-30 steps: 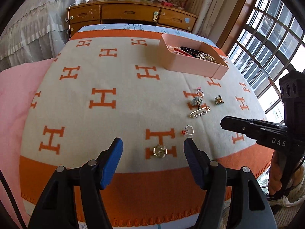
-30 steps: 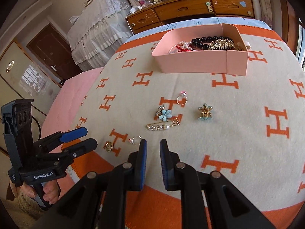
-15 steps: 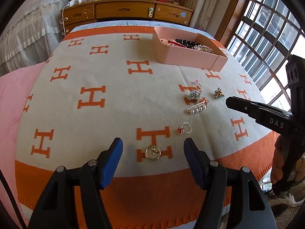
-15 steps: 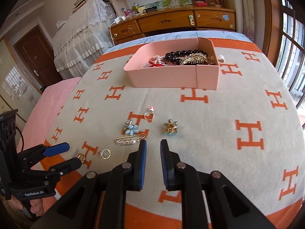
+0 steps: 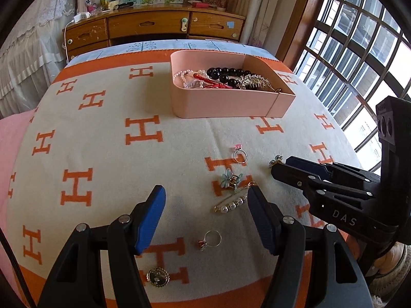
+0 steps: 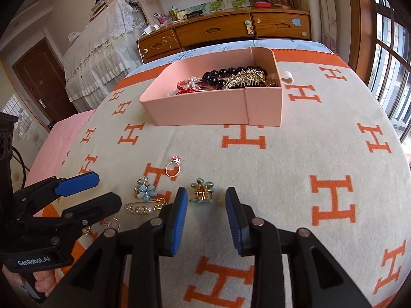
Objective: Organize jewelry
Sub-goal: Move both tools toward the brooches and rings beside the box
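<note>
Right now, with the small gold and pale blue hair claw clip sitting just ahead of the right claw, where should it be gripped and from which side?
Grip the small gold and pale blue hair claw clip across its gold middle, coming down from above and the near side. The blue petals flare out at the corners, so the narrower gold body suits the pads. The right claw is opening, with nothing between its fingers.

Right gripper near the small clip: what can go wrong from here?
The right gripper is opening over the claw clip, which lies flat on the soft blanket; the pads may pinch cloth or push it away. The left gripper hovers close beside, over the pearl pin, so the two could collide.
</note>
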### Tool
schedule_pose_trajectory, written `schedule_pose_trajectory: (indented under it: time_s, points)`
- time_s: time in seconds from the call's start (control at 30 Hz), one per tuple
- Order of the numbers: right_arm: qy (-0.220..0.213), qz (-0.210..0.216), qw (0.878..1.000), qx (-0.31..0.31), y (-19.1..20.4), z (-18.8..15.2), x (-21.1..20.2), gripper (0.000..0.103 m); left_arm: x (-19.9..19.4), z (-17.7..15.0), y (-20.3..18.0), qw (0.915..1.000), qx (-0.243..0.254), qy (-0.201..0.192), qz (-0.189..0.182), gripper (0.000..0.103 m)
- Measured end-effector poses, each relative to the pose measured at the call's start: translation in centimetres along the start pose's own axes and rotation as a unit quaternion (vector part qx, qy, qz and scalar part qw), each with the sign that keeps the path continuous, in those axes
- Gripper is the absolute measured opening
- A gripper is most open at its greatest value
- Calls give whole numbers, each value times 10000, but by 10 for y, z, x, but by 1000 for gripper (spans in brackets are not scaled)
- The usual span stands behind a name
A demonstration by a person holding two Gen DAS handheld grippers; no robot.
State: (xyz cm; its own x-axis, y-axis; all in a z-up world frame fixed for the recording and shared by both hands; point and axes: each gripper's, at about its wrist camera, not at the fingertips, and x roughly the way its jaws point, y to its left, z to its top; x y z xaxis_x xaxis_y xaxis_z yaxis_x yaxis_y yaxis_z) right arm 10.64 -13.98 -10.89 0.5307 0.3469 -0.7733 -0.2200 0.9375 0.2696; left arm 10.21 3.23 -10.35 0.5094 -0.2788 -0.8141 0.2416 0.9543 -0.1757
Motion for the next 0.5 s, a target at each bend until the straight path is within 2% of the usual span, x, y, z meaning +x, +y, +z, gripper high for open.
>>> schedule_pose_trajectory:
  time_s: [0.2,0.37,0.4,0.43,0.47,0.5]
  points:
    - [-39,129,9998,-112,1,-2,0,30,17,0,-7,9999,2,134,-54,62]
    - [26,185,9994,-290,8,-2,2,29,25,4,-12,9998,69,177,-54,39]
    - [50,225,9992,-341,10,-2,3,28,26,5,-12,9998,51,191,-93,38]
    - [77,239,9989,-404,11,-2,4,25,27,5,-12,9998,37,188,-98,37]
    - [112,224,9986,-458,13,-2,5,16,27,6,-12,9998,43,189,-107,34]
    - [133,198,9985,-499,15,-3,5,14,27,6,-13,9997,68,196,-114,32]
